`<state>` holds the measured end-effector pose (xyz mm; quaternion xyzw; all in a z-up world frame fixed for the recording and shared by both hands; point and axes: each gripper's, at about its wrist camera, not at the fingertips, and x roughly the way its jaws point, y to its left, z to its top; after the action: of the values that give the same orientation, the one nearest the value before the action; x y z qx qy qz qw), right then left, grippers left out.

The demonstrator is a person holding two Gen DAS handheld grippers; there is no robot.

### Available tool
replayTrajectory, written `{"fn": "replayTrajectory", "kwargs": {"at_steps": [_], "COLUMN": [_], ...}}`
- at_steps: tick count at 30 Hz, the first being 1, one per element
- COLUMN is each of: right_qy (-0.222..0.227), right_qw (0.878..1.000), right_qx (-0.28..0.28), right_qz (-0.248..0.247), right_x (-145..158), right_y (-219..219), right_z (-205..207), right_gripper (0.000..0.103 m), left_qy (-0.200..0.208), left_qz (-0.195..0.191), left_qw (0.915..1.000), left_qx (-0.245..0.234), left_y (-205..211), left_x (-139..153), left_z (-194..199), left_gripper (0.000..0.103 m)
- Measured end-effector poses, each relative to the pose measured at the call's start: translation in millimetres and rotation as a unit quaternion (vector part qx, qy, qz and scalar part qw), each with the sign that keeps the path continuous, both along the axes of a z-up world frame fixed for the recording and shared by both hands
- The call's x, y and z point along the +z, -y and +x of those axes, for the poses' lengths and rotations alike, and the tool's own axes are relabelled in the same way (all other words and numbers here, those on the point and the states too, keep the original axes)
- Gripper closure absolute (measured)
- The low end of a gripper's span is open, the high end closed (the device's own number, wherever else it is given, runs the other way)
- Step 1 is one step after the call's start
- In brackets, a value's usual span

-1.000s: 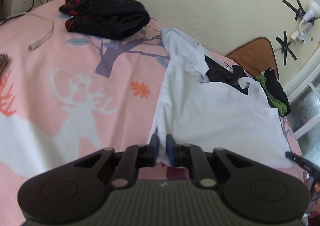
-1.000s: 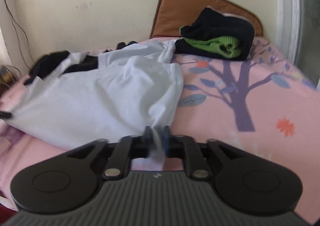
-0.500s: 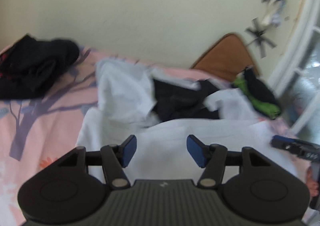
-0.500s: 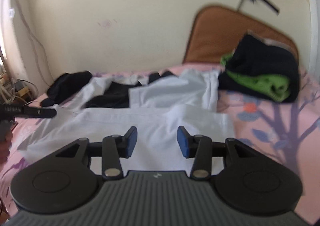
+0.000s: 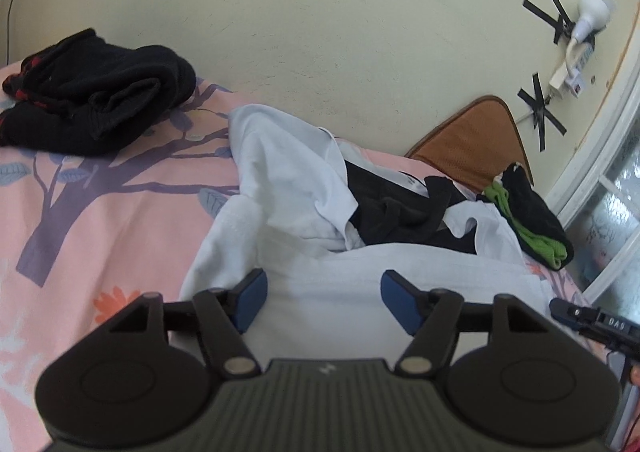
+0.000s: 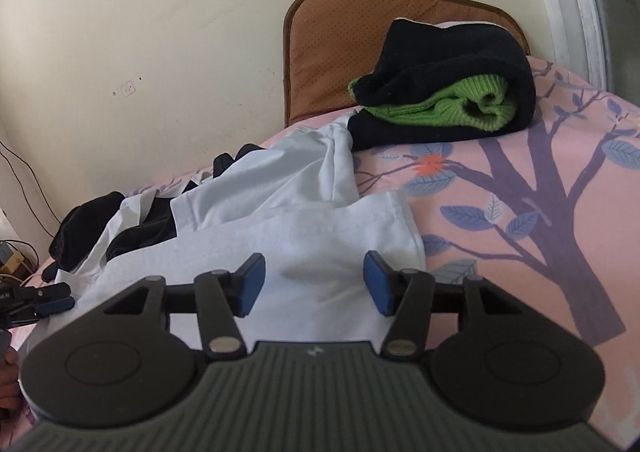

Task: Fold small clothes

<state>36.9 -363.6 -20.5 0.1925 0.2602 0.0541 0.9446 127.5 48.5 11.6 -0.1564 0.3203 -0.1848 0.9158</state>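
**Both grippers open over a limp white garment**

Nearest the cameras, the left gripper (image 5: 323,298) and the right gripper (image 6: 314,284) each hover over the near fold of the white T-shirt (image 5: 360,284). Their blue pads are apart and widening, with cloth below the gap but nothing pinched. The shirt lies on the pink tree-print bedsheet (image 5: 100,211), its near part laid flat and its far part rumpled.

It looks thin, light and soft, so it should sag and crease when lifted. The stitched hem (image 6: 360,228) or a corner seems the firmest place to pinch, one gripper at each end.

Further back, a black garment (image 5: 400,211) lies tangled in the white folds; whether it is a separate piece I cannot tell. Beyond sit a black-and-green knit bundle (image 6: 448,91) and a black-and-red pile (image 5: 92,99) by the wall.
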Motion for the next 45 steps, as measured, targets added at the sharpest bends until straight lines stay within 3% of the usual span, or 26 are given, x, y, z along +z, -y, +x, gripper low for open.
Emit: {"fn": "replayTrajectory", "kwargs": {"at_steps": [4, 12, 25, 32, 35, 38, 41, 45], "right_qy": [0.0, 0.003, 0.006, 0.007, 0.007, 0.009, 0.035, 0.059], "right_qw": [1.0, 1.0, 1.0, 1.0, 1.0, 1.0, 0.999, 0.996], "right_qx": [0.002, 0.015, 0.007, 0.003, 0.002, -0.007, 0.013, 0.07], "right_qz": [-0.003, 0.008, 0.018, 0.02, 0.024, 0.022, 0.004, -0.019], "right_x": [0.0, -1.6, -1.2, -1.1, -1.1, 3.7, 25.3, 74.3], "right_y": [-2.5, -1.7, -6.6, -8.8, -8.7, -8.9, -1.8, 7.9], "right_z": [0.7, 4.6, 0.8, -0.8, -1.4, -7.1, -15.6, 17.9], "right_gripper": [0.043, 0.034, 0.029, 0.028, 0.028, 0.029, 0.037, 0.04], "left_qy": [0.008, 0.005, 0.002, 0.003, 0.002, -0.016, 0.022, 0.057], "left_qz": [0.031, 0.047, 0.13, 0.213, 0.205, 0.181, 0.146, 0.162], "left_qw": [0.9995, 0.9985, 0.9909, 0.9754, 0.9769, 0.9804, 0.9859, 0.9833], "left_qx": [-0.006, -0.029, -0.037, -0.056, -0.062, -0.076, -0.078, -0.06], "left_y": [9.0, 16.6, 39.4, 59.1, 54.1, 43.4, 27.5, 36.8], "left_x": [1.8, 1.4, 1.3, -0.6, 0.9, 17.8, 61.7, 108.3], "left_z": [-3.3, -2.1, -0.9, -3.3, -3.5, -1.9, 6.2, 62.8], "left_gripper": [0.018, 0.001, 0.0, 0.0, 0.0, 0.0, 0.0, 0.0]}}
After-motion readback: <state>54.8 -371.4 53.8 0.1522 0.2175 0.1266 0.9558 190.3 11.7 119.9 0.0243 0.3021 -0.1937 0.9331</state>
